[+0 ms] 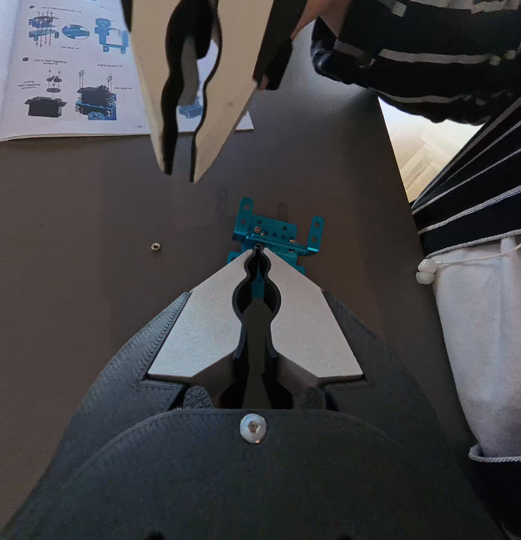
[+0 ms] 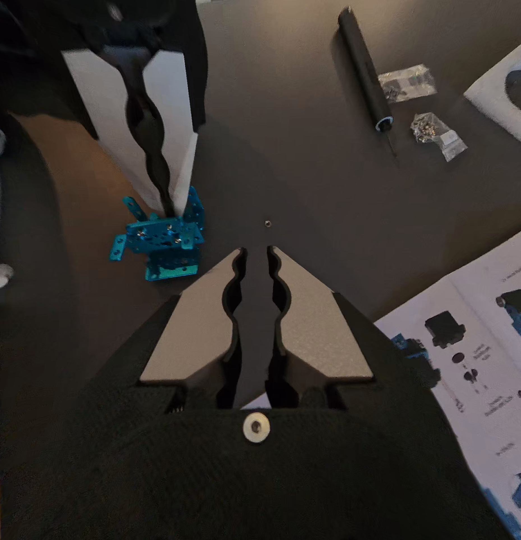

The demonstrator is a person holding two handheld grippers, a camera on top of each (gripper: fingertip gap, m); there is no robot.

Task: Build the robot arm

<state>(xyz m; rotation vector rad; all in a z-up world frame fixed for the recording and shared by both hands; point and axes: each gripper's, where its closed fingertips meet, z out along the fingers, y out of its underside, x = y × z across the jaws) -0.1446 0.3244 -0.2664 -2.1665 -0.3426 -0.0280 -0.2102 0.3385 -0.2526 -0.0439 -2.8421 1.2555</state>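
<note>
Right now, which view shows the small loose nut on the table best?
The left wrist view: the nut lies sharp and unobstructed on the dark table. The right wrist view shows the same nut smaller and blurred, just beyond the open right claw.

A: What is the work surface like?

B: A dark, matte brown-grey bench (image 1: 78, 292), plain and smooth, filling most of both views.

A: Where does it end?

B: In the left wrist view its edge runs on a slant from about one o'clock down toward three o'clock. Past that edge lies the floor (image 1: 414, 152).

A: And the floor?

B: Pale wood-look planks, brightly lit, almost washed out close to the bench edge.

A: Any sign of it on the other camera?

B: Yes, a warm tan strip of floor (image 2: 86, 163) at about ten o'clock in the right wrist view, darker and blurred.

A: How is the light overall?

B: Soft and dim over the bench, far brighter on the floor. No wall or window can be made out.
</note>
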